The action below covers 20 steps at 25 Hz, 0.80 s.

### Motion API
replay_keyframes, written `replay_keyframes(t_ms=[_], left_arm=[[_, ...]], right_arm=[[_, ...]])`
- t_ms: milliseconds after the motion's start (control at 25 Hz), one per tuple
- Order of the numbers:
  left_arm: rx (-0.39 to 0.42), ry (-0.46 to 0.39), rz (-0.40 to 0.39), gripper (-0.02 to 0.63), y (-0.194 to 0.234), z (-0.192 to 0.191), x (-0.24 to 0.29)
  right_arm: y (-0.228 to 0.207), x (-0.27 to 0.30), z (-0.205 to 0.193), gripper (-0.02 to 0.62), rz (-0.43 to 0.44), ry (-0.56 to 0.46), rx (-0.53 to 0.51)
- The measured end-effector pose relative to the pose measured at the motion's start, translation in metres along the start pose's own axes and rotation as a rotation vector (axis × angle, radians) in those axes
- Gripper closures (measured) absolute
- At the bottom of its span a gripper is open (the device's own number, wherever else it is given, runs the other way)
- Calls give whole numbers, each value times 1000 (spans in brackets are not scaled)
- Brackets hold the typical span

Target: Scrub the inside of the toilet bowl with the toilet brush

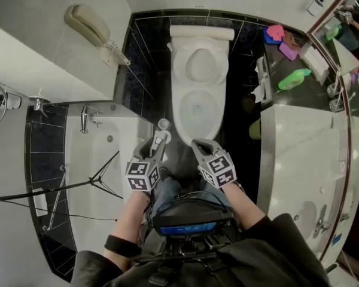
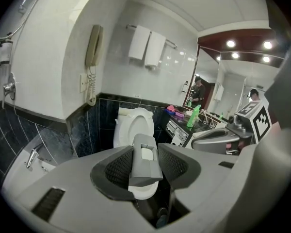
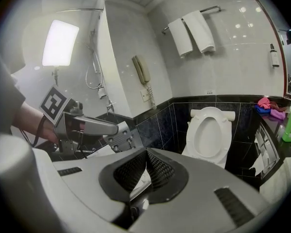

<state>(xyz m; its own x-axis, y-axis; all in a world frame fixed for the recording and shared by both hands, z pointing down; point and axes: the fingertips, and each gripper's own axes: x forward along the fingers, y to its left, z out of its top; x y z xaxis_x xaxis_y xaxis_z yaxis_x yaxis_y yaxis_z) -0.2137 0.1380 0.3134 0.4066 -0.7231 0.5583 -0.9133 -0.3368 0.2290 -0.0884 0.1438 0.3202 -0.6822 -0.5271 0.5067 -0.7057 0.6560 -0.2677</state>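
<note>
Your left gripper (image 1: 160,141) is clamped on a grey block (image 2: 145,166) with a pale inset; I cannot tell whether that block belongs to the toilet brush. Your right gripper (image 3: 146,160) has its jaws together and empty. Both hang just short of the toilet bowl (image 1: 179,119), near its front rim, with the seat raised. A small round grey thing (image 1: 163,124) sits just left of that rim, probably the brush's holder. Make sure of your grip first, then cross the rim steeply and work the inner wall.
</note>
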Motion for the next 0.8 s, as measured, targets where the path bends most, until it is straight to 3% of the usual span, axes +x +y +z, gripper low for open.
replay_keyframes(t_ms=[360, 560, 800], left_arm=[[0, -2, 24, 436, 6, -7, -6], [-76, -37, 17, 434, 11, -2, -8], [-39, -27, 22, 434, 9, -4, -3]], right_arm=[[3, 2, 2, 592, 8, 10, -23], [1, 1, 2, 592, 3, 5, -22], [0, 2, -1, 592, 5, 11, -26]])
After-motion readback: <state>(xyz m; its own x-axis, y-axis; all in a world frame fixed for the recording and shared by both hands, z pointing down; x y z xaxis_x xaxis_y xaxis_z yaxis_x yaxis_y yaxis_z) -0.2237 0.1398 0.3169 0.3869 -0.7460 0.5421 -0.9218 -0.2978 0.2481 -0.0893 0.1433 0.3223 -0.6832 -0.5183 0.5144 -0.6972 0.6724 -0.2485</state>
